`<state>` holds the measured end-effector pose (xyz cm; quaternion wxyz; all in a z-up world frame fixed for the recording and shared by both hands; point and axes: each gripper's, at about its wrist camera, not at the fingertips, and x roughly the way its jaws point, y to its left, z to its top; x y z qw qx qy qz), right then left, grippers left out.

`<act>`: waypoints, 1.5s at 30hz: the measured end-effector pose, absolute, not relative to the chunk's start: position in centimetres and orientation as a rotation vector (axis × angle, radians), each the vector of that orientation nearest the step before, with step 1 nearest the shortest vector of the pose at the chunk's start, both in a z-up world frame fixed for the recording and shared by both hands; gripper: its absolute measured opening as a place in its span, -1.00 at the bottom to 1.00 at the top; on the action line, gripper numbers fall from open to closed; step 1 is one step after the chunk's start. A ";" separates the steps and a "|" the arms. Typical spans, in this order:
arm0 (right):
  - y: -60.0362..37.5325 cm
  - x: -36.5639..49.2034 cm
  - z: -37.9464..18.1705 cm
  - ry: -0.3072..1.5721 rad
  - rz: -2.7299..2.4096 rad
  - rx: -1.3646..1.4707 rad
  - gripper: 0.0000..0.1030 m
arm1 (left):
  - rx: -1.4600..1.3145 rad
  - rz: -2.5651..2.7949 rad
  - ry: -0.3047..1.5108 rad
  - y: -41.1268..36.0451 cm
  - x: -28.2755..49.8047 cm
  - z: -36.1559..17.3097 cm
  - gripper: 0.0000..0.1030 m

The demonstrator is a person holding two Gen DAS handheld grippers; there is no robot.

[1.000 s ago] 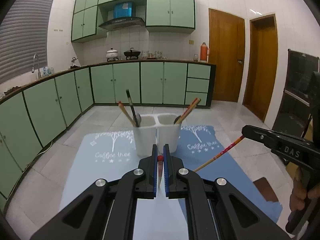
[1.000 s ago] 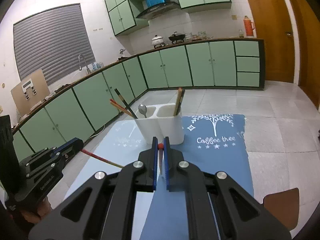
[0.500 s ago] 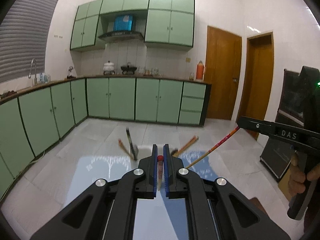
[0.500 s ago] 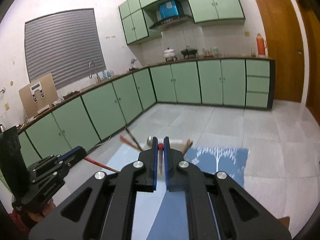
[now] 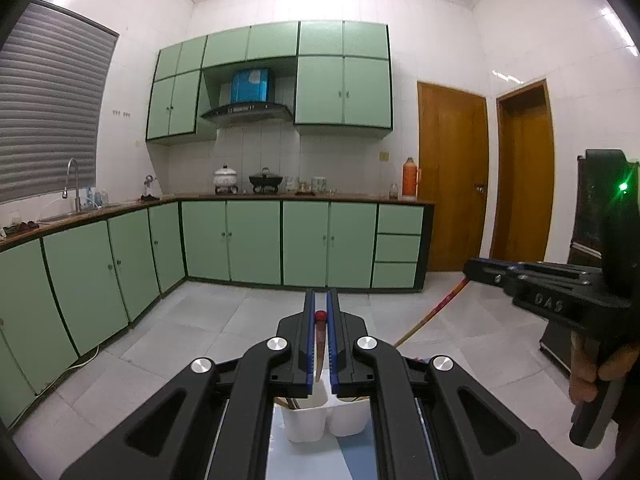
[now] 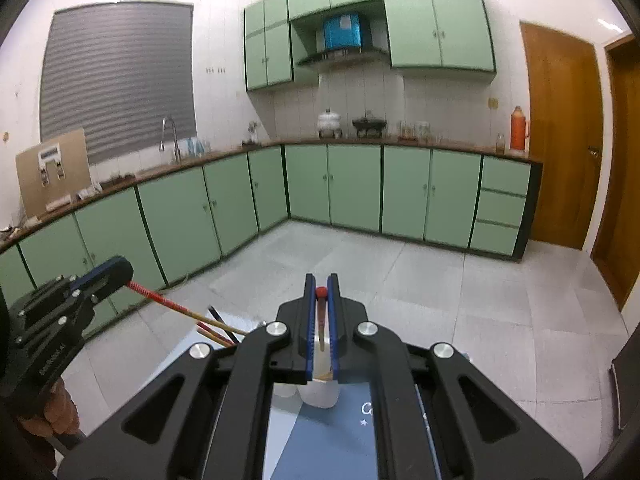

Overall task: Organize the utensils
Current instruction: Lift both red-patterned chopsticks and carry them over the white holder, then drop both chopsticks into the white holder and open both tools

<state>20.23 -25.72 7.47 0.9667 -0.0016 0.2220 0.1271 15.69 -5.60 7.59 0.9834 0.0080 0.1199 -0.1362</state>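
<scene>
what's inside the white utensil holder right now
In the right wrist view, chopsticks and a dark handle stick out of the white utensil holder. The right tool covers most of it, so the compartments and any other contents are hidden.

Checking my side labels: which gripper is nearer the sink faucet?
Left. The left gripper sits on the faucet's side of the white holder; the right gripper is farther over, toward the wooden doors.

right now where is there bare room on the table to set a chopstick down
Bare: the blue mat on the near side of the white utensil holder. Crowded: the holder's left-hand compartment, where chopsticks stand leaning outward.
</scene>
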 end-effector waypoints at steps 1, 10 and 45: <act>-25.5 21.0 6.8 0.468 0.257 -0.008 -0.91 | 0.017 -0.272 0.252 -5.7 16.3 7.3 -0.89; -24.1 25.5 2.3 0.583 0.267 0.014 -0.90 | 0.007 -0.266 0.370 -5.9 21.4 3.5 -0.89; -27.2 9.0 -0.8 0.503 0.163 0.144 0.89 | -0.006 -0.174 0.440 -2.3 11.2 0.5 0.62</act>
